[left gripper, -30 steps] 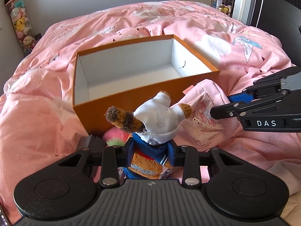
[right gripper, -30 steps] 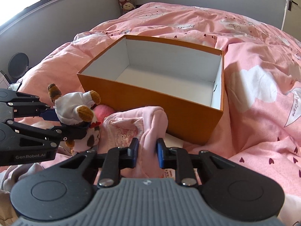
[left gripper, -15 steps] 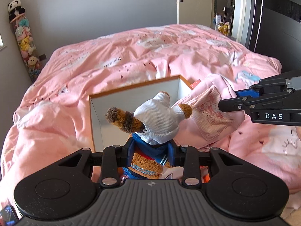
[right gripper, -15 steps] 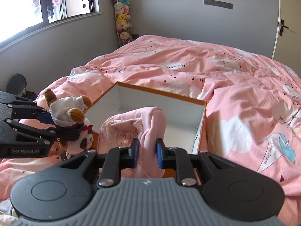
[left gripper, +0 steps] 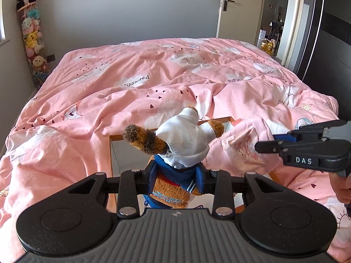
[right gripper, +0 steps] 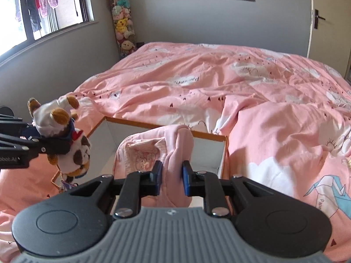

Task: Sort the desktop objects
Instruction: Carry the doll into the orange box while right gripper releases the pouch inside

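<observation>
Left gripper (left gripper: 176, 176) clamps plush dog (left gripper: 175, 144), right gripper (right gripper: 172, 180) pink garment (right gripper: 153, 153) — both poised above the orange box (right gripper: 210, 134), seemingly for dropping in.

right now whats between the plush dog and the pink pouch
Nothing solid: the plush dog and pink pouch hang apart, with only the orange box's open white inside showing between them, clearest in the right wrist view.

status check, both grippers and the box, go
Left gripper shut on plush dog. Right gripper shut on pink cloth. Both held over orange box; nothing blocking.
</observation>
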`<state>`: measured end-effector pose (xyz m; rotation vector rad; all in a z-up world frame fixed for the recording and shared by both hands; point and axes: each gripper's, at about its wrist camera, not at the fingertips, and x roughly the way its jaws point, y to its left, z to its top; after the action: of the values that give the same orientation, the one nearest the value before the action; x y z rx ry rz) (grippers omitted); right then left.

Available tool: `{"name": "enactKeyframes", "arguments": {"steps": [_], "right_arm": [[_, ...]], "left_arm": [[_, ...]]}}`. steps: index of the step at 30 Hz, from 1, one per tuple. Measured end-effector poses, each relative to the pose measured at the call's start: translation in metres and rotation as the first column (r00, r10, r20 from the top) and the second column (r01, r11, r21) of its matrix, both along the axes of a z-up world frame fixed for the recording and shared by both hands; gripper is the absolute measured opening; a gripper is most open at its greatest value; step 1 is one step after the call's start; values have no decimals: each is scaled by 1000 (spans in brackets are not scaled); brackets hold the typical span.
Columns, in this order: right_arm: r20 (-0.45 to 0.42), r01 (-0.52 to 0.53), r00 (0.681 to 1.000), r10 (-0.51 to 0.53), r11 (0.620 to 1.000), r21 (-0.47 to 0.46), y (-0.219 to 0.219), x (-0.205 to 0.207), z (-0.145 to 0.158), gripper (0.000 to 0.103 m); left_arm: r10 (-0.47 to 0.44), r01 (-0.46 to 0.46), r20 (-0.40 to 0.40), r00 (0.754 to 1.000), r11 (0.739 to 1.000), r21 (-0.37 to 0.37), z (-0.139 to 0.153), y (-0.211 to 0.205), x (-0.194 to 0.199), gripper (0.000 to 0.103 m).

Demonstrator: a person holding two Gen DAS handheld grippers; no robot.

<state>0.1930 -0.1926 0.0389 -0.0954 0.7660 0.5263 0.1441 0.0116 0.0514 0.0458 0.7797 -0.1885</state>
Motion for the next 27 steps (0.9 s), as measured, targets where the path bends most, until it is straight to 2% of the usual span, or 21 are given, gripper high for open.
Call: {"name": "enactKeyframes", "arguments": {"steps": [7, 11, 15, 21, 27], "right_arm": [[-185, -51, 982, 39, 997, -61, 19, 28, -60, 21], [-263, -80, 964, 51, 992, -100, 28, 37, -80, 21], [-333, -105, 942, 50, 983, -149, 33, 45, -91, 21], [-362, -160, 930, 67, 959, -234, 41, 49, -94, 24], [-344, -185, 935, 83, 943, -275, 44, 48, -89, 30]], "left_arm": [[10, -9, -68, 998, 1000, 18, -26, 9, 23, 40], [35, -33, -94, 995, 999, 26, -40, 15, 32, 40], [21, -19, -128, 992, 1000, 22, -52, 16, 41, 40], [-26, 34, -193, 981, 999, 36, -74, 8, 52, 40], [-75, 91, -259, 963, 995, 50, -92, -4, 57, 40]]}}
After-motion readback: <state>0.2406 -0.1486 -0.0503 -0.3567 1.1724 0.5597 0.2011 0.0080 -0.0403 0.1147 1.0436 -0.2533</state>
